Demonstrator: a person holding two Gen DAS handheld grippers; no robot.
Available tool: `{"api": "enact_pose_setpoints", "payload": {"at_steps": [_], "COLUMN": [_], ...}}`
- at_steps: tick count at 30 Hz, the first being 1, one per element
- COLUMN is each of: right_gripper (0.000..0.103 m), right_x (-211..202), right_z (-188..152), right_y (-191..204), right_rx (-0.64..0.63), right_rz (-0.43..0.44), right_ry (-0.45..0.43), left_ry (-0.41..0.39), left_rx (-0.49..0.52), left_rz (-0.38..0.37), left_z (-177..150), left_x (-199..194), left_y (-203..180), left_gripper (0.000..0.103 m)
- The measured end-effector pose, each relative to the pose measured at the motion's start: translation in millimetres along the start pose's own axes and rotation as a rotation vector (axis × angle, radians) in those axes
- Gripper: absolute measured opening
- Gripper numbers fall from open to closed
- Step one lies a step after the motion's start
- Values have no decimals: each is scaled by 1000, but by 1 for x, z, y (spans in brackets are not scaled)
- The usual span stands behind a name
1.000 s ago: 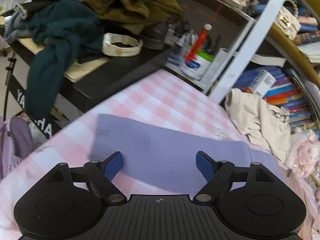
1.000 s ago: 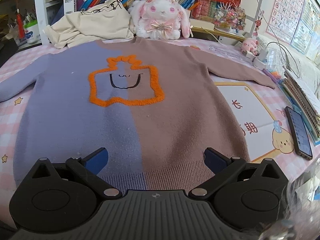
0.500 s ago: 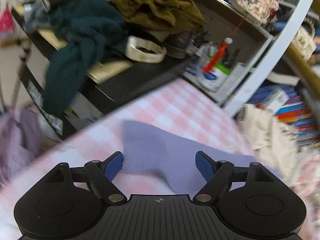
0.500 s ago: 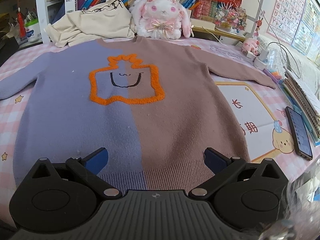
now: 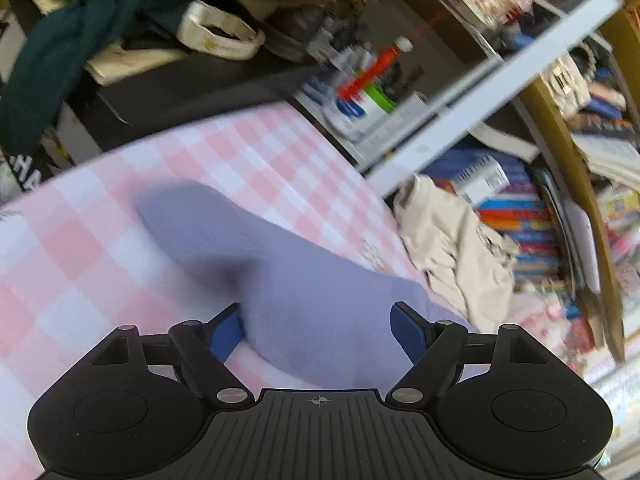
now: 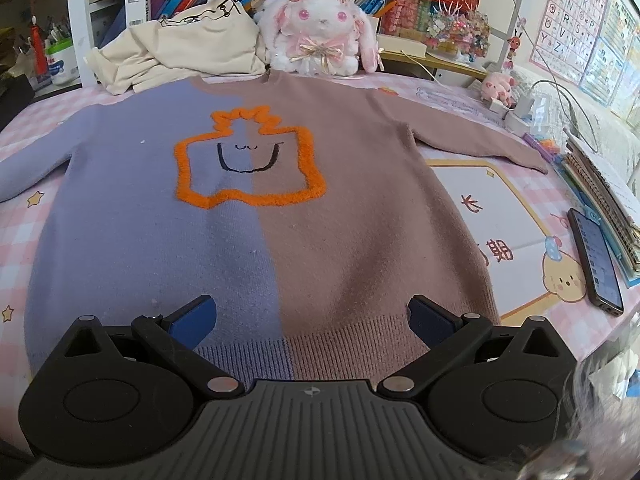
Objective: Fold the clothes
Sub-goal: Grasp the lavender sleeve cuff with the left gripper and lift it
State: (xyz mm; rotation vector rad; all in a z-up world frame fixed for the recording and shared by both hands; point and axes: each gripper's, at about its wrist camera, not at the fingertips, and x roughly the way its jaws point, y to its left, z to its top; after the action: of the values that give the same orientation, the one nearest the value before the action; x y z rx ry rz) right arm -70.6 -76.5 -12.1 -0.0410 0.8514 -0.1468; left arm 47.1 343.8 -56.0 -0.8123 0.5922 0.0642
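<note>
- Right now my left tongs (image 5: 318, 326) are spread wide over the lilac sleeve (image 5: 248, 248) of the sweater, one blue pad on either side of it; I cannot tell whether the near-left pad touches the knit, and nothing is pinched.
- The sleeve runs from my tongs toward the far left across the pink-checked cloth (image 5: 80, 240) on the counter, with its cuff end lying flat.
- My right tongs (image 6: 312, 316) are spread too, hovering over the sweater's ribbed hem with nothing between the pads.
- The sweater (image 6: 248, 216) lies flat and face up on the counter, lilac on its left half, brown on its right, an orange outline (image 6: 248, 160) across the chest.
- Its brown sleeve (image 6: 472, 136) stretches out toward the far right.
- A cream garment (image 6: 188, 48) is heaped at the far edge, just beside the collar, next to a pink plush rabbit (image 6: 324, 28).
- A phone (image 6: 596, 256) lies to the right, apart from the sweater.
</note>
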Motion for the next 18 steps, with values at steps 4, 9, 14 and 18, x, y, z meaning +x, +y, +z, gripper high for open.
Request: {"api": "enact_pose_setpoints", "payload": {"at_steps": [4,9,14,18], "right_gripper": [103,103,103,103], "right_x": [-1,-2,0,0], "right_z": [-1,-2,-3,-3], "right_y": [5,2,-4,-2], "right_rx": [-22,-16,19,-3], "right_rz": [8,1,-11,-9], "right_ry": [-2,0,16,16], "left_ry": [-47,-103,-105,-104], "left_rx": [0,-113,-169,-199], "left_rz": [60,109,123,131], "left_z": [4,23,28,29], "left_x": [-3,-13,-17,-18], "left_y": [3,30,42,46], "left_gripper": [77,59,42,31]}}
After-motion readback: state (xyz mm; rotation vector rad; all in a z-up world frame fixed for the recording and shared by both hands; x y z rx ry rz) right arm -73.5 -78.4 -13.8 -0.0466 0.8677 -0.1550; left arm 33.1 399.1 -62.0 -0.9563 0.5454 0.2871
